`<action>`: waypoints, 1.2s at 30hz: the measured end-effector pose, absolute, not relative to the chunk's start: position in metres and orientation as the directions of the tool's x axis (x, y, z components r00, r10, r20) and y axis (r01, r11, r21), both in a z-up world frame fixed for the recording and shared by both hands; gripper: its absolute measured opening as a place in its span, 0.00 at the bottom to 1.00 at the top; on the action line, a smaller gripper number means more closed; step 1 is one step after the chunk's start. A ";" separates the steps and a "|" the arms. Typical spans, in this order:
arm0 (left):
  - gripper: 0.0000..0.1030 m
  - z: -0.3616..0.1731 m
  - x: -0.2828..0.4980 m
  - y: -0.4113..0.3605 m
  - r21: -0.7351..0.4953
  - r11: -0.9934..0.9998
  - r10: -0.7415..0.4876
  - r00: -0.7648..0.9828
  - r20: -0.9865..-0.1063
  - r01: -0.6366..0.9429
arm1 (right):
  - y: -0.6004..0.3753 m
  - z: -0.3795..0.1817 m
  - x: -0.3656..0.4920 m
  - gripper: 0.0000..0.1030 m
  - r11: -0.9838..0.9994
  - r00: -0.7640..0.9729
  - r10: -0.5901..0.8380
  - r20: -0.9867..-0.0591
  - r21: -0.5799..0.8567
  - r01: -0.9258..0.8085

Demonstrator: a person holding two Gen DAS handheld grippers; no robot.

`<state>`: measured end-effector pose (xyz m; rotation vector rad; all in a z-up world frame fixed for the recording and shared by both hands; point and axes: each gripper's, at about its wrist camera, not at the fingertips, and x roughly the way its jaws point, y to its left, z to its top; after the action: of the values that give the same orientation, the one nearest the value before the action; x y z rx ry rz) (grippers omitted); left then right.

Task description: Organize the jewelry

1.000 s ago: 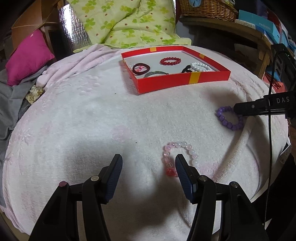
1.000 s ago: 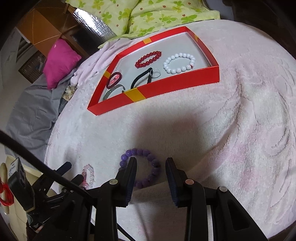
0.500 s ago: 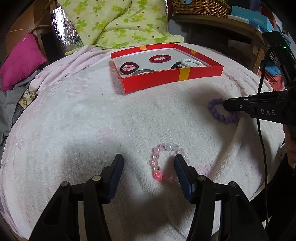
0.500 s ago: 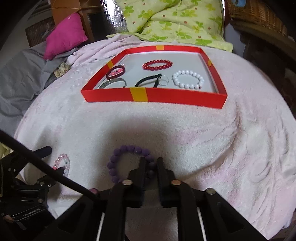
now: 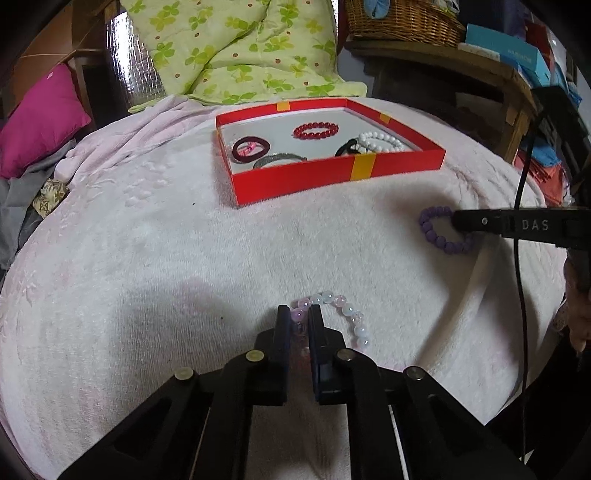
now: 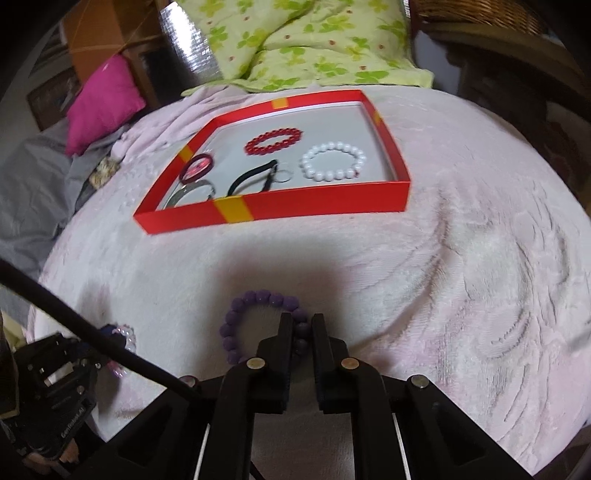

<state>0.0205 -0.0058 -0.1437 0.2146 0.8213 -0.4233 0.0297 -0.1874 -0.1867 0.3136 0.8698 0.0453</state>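
Observation:
A pink and clear bead bracelet [image 5: 340, 314] lies on the pale plush blanket, and my left gripper [image 5: 298, 314] is shut on its left side. A purple bead bracelet [image 6: 258, 317] lies further right, its right side pinched by my right gripper [image 6: 302, 325]. In the left wrist view the same purple bracelet [image 5: 439, 230] shows under the right gripper's black fingers [image 5: 480, 221]. Behind both stands a red tray [image 5: 332, 173] holding a red bead bracelet [image 5: 316, 130], a white bead bracelet [image 6: 332, 162], a dark red hair tie [image 5: 249, 148] and black bands.
A green leaf-print quilt [image 5: 236, 55] and a magenta cushion [image 5: 40, 118] lie beyond the blanket. A wooden shelf [image 5: 443, 66] with a wicker basket [image 5: 399, 18] stands at the back right. A black cable [image 5: 521, 184] hangs at the right.
Both grippers have gone from open to shut, the right one first on the purple bracelet, then the left one on the pink and clear bracelet. The bracelets still lie on the blanket.

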 end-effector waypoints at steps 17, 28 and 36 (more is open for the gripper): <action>0.35 -0.134 0.029 0.013 -0.130 0.898 -0.367 0.553 -0.748 0.421 | -0.189 -0.189 0.036 0.19 0.938 0.658 0.157 -0.737 0.319 0.134; 0.27 -0.146 0.025 0.003 -0.051 0.885 -0.327 0.538 -0.777 0.463 | -0.196 -0.188 0.040 0.18 0.913 0.649 0.196 -0.735 0.378 0.153; 0.09 -0.147 0.031 -0.007 0.023 0.890 -0.277 0.581 -0.765 0.455 | -0.197 -0.188 0.040 0.20 0.905 0.645 0.215 -0.733 0.398 0.150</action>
<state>0.0312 -0.0070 -0.1474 0.2272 0.8496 -0.4317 0.0401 -0.1965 -0.1881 0.4520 0.8771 0.0388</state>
